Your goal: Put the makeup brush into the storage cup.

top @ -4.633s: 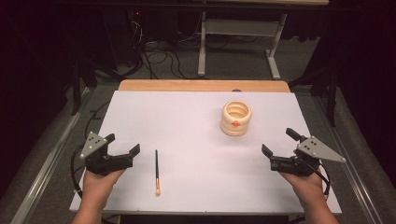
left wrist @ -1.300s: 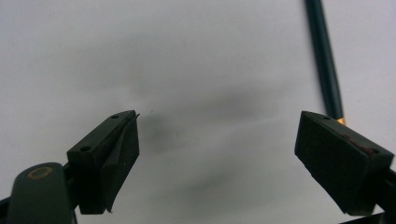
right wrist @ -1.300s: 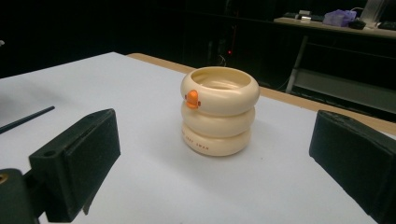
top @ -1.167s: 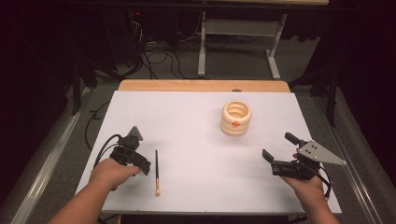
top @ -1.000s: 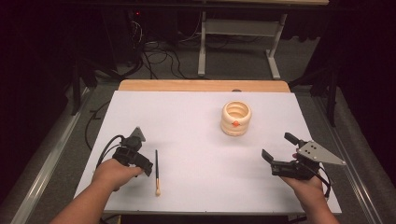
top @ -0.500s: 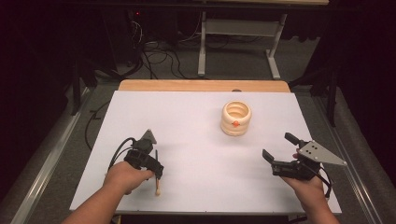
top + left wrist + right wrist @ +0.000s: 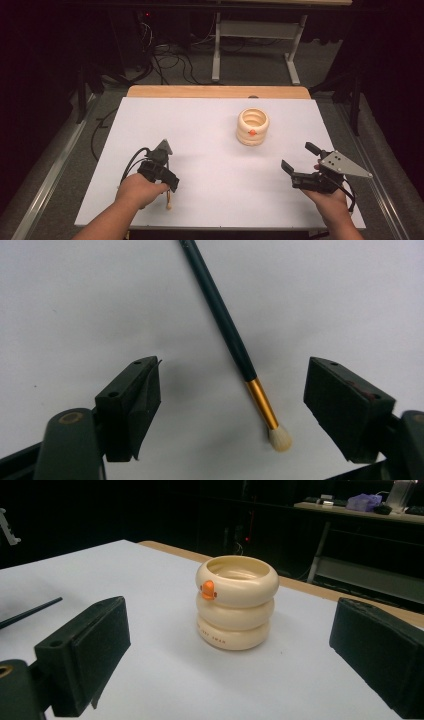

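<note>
I count: brushes 1 | cups 1, beyond the brush | my grippers 2

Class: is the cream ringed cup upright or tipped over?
Upright. The cup stands on its base on the table, open mouth up.

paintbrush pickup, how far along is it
Done: the left tongs have come over the thin dark-handled paintbrush with the gold ferrule, which lies flat on the white table between their jaws. In hand: the jaws have just been closing, with the pads not touching it. Left: gripping and lifting. The right tongs wait open facing the cream ringed pot.
</note>
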The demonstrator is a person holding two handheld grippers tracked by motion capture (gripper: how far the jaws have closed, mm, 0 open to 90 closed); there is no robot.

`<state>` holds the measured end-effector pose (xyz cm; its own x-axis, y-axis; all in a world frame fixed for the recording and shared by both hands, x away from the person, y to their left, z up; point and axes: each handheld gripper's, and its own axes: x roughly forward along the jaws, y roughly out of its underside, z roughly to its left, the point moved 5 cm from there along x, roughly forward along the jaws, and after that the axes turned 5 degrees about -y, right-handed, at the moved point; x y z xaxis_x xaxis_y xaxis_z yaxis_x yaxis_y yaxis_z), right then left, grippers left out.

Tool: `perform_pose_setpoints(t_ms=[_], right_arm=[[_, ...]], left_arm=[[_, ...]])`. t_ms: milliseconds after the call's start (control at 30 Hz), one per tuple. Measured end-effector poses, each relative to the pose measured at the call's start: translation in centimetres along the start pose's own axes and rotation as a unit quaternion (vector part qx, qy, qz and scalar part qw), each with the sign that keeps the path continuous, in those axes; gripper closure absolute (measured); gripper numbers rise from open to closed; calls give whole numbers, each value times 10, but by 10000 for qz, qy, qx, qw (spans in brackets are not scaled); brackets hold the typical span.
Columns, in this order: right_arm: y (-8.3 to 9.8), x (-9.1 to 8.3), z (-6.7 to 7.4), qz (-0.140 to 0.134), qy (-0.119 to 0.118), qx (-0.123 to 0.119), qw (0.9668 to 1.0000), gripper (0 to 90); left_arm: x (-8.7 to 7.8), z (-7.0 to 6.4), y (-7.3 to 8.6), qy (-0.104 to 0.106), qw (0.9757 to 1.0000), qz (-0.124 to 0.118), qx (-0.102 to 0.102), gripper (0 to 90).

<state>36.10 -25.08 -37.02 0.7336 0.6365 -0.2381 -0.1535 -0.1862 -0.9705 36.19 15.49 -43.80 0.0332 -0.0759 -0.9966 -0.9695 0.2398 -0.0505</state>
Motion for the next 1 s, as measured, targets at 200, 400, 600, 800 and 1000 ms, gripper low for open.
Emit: perform_pose_setpoints(t_ms=[200,400,600,800,1000], right_arm=[[0,0,0,2,-7,27,10000,42],[0,0,0,7,-10,30,10000,43],[1,0,0,7,-1,25,10000,43],[1,0,0,7,1,22,10000,43],[0,0,0,-2,1,1,10000,44]], left_arm=[[2,0,0,0,9999,-109,-43,304],[3,-2,0,29,9996,-284,-87,429],[6,-6,0,-12,9997,-237,-37,508],[10,-6,2,-80,9998,-162,19,567],[11,-7,3,-284,9993,-185,184,635]])
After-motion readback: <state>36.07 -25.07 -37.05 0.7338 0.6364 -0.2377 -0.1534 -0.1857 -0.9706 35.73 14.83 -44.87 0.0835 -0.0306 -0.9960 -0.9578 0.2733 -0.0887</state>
